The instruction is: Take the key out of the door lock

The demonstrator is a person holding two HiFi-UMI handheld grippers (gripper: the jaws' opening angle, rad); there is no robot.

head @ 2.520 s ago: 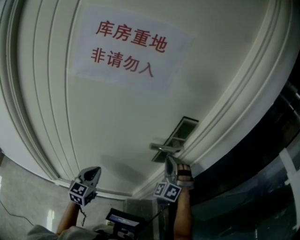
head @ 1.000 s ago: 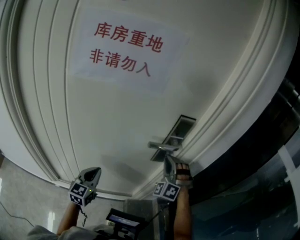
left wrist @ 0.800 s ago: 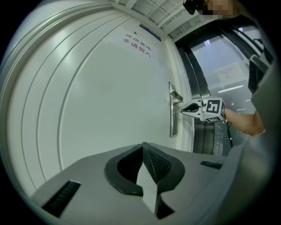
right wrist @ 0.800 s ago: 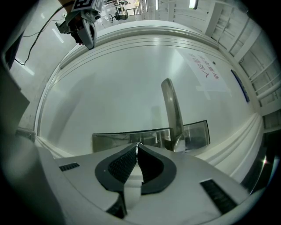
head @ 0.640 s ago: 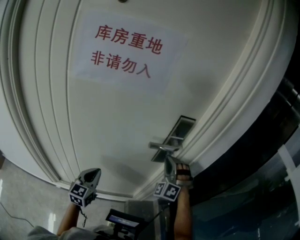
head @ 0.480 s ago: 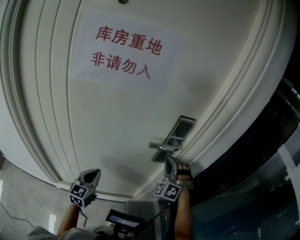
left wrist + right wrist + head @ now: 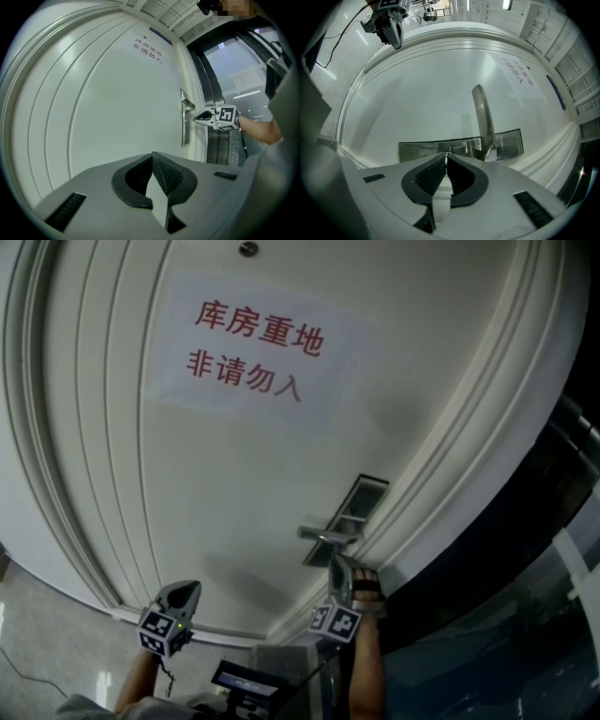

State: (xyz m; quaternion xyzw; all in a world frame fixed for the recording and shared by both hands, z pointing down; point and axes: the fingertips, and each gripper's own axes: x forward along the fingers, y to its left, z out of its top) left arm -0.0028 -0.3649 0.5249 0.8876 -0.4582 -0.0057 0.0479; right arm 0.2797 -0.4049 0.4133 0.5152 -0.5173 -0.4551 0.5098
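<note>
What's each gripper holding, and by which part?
Right gripper: the key, by its head, jaws shut on it at the lock. Left gripper: nothing, jaws shut.

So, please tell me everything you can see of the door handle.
The handle is a slim lever of silvery metal, bent at its root. It sits on a long rectangular metal plate near the right edge of the white door, and points away from that edge. It looks at rest, not pressed down. Nothing touches the lever; the right gripper is shut just below it at the plate, on what looks like the key.
</note>
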